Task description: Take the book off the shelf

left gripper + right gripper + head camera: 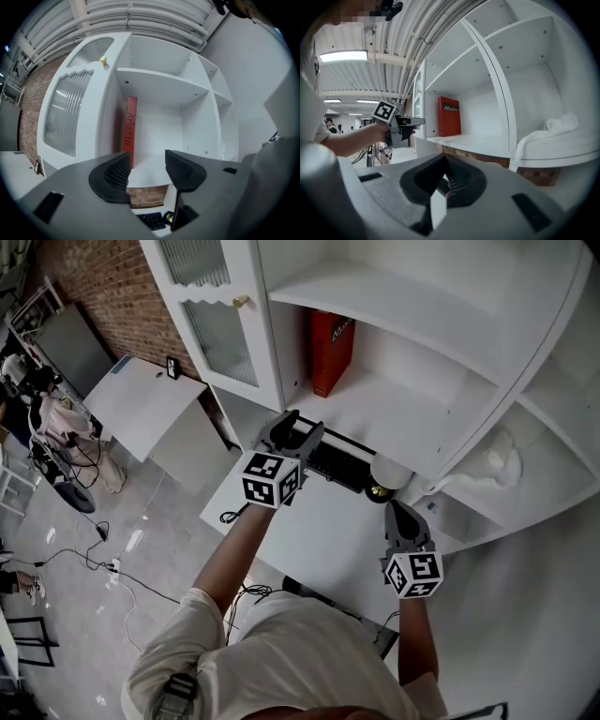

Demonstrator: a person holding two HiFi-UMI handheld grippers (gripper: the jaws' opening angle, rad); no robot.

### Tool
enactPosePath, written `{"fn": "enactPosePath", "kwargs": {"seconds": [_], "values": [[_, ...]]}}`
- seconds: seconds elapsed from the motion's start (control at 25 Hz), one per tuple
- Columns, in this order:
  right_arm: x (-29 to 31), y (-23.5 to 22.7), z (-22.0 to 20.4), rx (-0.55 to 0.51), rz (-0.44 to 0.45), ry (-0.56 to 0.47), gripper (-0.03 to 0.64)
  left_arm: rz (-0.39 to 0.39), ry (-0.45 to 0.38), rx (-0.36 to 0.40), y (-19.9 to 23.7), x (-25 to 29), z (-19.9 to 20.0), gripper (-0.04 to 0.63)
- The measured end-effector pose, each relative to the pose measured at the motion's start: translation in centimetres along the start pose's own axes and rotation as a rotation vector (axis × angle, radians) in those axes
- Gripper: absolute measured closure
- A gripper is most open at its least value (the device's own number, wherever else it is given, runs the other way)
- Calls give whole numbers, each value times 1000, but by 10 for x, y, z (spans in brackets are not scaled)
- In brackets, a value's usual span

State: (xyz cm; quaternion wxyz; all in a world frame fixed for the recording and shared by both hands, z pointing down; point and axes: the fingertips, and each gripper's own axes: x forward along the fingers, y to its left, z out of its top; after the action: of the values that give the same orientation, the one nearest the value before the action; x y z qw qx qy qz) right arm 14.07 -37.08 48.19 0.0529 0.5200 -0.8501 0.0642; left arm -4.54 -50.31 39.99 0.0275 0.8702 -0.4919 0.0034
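Observation:
A red book stands upright at the left end of the white shelf, against the cabinet's side wall. Through the left gripper view its spine shows beyond the jaws, a little left of the gap. My left gripper is held up in front of the shelf's edge, below the book, open with nothing between its fingers. My right gripper hangs lower over the desk, to the right, shut and holding nothing. From the right gripper view I see the book and the left gripper.
A black keyboard and a round white and gold object lie on the white desk under the shelf. A ribbed-glass cabinet door stands left of the book. White cloth lies in the right compartment.

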Motion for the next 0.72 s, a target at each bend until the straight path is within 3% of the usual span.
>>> {"fn": "enactPosePath", "kwargs": {"seconds": [0.28,0.72], "values": [[12,0,9,-2,-56,-13,614,11,1,5,23,44,19,383],[21,-5,13,-5,-108,-21,615,114,35,51,50,105,35,365]]}}
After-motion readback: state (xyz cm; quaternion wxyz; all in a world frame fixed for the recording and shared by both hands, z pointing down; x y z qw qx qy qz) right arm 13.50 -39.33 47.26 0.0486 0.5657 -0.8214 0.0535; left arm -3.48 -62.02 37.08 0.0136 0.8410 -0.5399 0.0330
